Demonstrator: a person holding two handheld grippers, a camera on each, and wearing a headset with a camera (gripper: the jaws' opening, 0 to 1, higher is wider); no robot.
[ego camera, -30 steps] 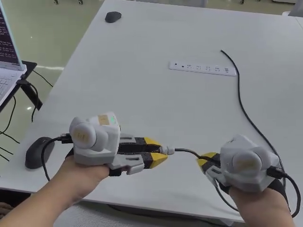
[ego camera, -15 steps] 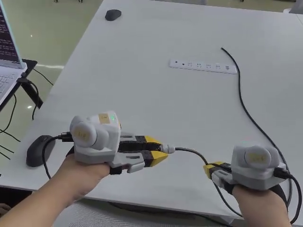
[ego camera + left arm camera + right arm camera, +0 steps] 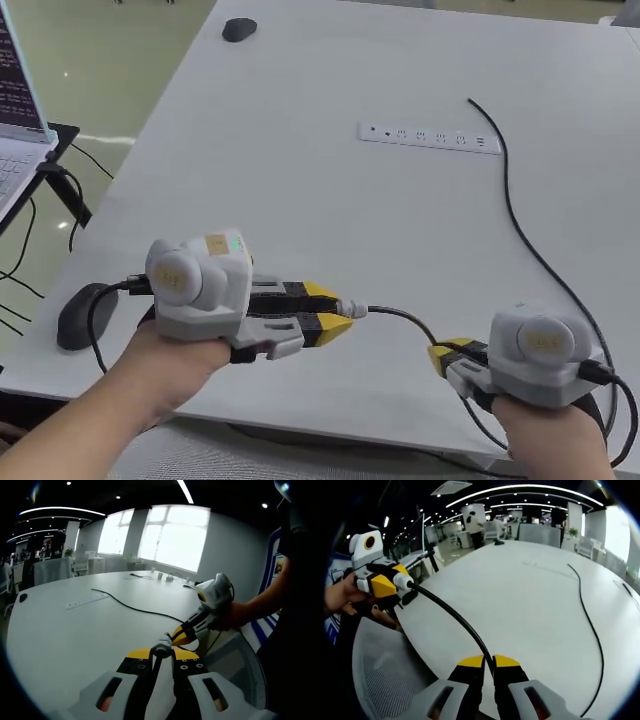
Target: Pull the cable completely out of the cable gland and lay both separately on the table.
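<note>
My left gripper is shut on a small white cable gland, whose tip pokes out past the yellow jaw ends. A black cable runs out of the gland to my right gripper, which is shut on it. In the right gripper view the cable rises from between the yellow tips up to the gland in the left gripper. Both grippers hover over the near edge of the white table, and the cable between them sags slightly.
A white power strip lies mid-table with a long black cord trailing to the near right edge. A dark mouse rests at the far left; another mouse sits at the near left corner. A laptop stands off the table's left.
My right gripper has drawn away to the right and toward me, so more black cable shows between the gland and its jaws. The left gripper stays nearly still.
</note>
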